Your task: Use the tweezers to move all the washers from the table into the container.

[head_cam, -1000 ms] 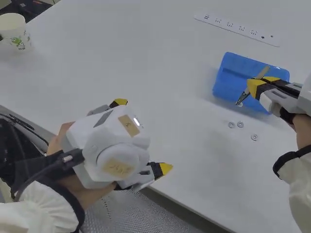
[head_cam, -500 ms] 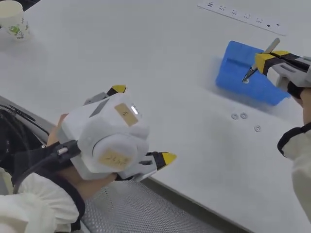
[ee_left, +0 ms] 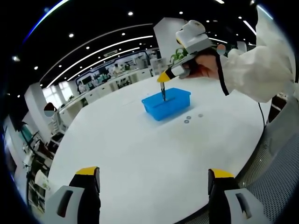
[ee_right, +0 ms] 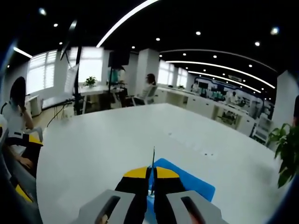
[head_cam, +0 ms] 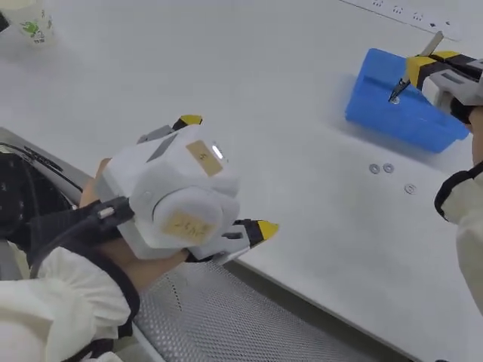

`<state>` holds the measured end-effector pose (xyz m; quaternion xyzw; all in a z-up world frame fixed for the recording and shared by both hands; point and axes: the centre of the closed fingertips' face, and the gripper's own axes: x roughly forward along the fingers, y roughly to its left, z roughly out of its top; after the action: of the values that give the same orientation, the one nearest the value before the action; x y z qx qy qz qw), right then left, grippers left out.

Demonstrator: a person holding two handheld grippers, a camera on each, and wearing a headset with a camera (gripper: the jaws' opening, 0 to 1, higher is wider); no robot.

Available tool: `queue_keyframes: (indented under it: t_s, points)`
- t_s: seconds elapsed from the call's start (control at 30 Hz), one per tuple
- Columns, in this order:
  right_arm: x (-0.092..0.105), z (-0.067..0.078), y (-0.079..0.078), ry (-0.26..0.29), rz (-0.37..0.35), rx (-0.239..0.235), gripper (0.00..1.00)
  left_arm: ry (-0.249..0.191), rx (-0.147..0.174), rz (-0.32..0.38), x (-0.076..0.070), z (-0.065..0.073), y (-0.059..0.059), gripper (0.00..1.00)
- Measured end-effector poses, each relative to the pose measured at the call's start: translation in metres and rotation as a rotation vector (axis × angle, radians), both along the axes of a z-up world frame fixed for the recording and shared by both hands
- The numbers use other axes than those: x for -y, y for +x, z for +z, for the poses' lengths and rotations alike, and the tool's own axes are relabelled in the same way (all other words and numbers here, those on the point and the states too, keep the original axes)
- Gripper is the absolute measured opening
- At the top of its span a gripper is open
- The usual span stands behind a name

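My right gripper [head_cam: 416, 69] is shut on the metal tweezers [head_cam: 404, 81], whose tips point down over the blue container [head_cam: 400, 113]. Whether a washer sits at the tips is too small to tell. Three washers [head_cam: 388, 167] lie on the white table just in front of the container. My left gripper [head_cam: 227, 173] is open, holds nothing and hovers at the table's near edge, far from the washers. In the left gripper view the right gripper [ee_left: 164, 77] holds the tweezers [ee_left: 163, 91] above the container [ee_left: 166, 103], with the washers [ee_left: 188, 117] beside it. In the right gripper view the jaws [ee_right: 153, 173] are closed over the container [ee_right: 187, 179].
A paper cup [head_cam: 30, 19] stands at the far left of the table and a white power strip [head_cam: 407, 15] lies behind the container. A grey mesh surface [head_cam: 226, 324] runs below the table's near edge. Wide bare tabletop [head_cam: 264, 90] lies between the two grippers.
The right gripper has lifted the tweezers from the table near the washers and carried them back over the blue container. The left gripper has stayed in place, still open.
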<state>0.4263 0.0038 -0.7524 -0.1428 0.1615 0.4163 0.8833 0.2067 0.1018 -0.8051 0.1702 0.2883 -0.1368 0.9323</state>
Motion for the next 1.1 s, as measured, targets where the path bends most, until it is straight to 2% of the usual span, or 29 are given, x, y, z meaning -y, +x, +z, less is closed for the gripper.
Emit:
queue_keyframes:
  t_s: [0.13, 0.53, 0.77, 0.87, 0.93, 0.97, 1.1]
  points:
    - [-0.001, -0.004, 0.002, -0.003, -0.003, -0.006, 0.00, 0.003, -0.005, 0.001, 0.000, -0.001, 0.000, 0.98]
    - [-0.005, -0.031, 0.012, -0.018, -0.015, -0.036, 0.00, -0.003, -0.013, 0.000, 0.001, -0.001, 0.000, 0.98]
    - [-0.003, -0.050, 0.017, -0.048, -0.019, -0.054, 0.00, -0.007, -0.021, -0.009, 0.003, -0.002, 0.000, 0.97]
    - [-0.002, -0.050, 0.017, -0.048, -0.023, -0.063, 0.00, -0.030, -0.006, -0.019, 0.007, 0.001, 0.001, 0.99]
    - [-0.002, -0.055, 0.017, -0.052, -0.025, -0.065, 0.00, -0.035, -0.007, -0.015, 0.006, 0.001, 0.001, 0.99]
    - [-0.003, -0.052, 0.018, -0.042, -0.024, -0.045, 0.00, -0.035, -0.007, -0.015, 0.006, 0.001, 0.001, 0.99]
    - [-0.002, -0.052, 0.019, -0.037, -0.043, -0.062, 0.00, -0.016, -0.018, -0.024, 0.007, -0.002, 0.000, 0.98]
